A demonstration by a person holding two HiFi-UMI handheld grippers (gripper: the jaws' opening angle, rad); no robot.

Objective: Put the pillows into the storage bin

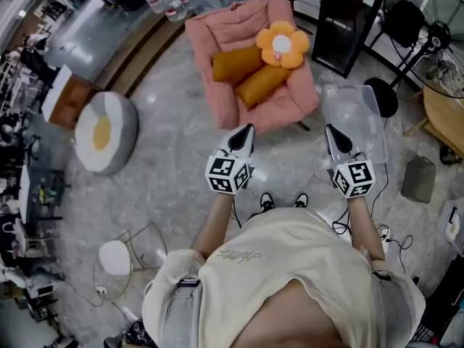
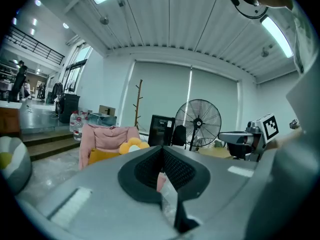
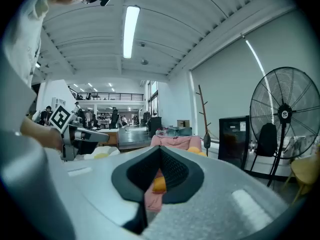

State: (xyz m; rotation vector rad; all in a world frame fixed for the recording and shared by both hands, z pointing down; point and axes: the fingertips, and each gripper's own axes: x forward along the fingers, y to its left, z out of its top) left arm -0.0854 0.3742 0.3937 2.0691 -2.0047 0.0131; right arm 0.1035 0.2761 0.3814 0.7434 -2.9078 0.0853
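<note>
A pink armchair point(image 1: 250, 60) stands ahead on the floor. On its seat lie two orange bolster pillows point(image 1: 235, 64) point(image 1: 261, 84) and a yellow flower-shaped pillow point(image 1: 284, 44). To the chair's right, on the floor, is a clear plastic storage bin point(image 1: 354, 114). My left gripper point(image 1: 246, 130) is shut and empty, held in the air short of the chair's front edge. The right gripper point(image 1: 331, 131) is also shut and empty, over the bin's near left corner. In the left gripper view the chair point(image 2: 107, 136) and flower pillow point(image 2: 131, 145) show beyond the closed jaws.
A round white and grey pouf with a yellow centre point(image 1: 105, 131) sits at the left. A black cabinet point(image 1: 348, 20) and a standing fan point(image 1: 428, 27) are at the back right. A wire stool point(image 1: 119, 263) stands near left, and a wooden table point(image 1: 446, 118) at the far right.
</note>
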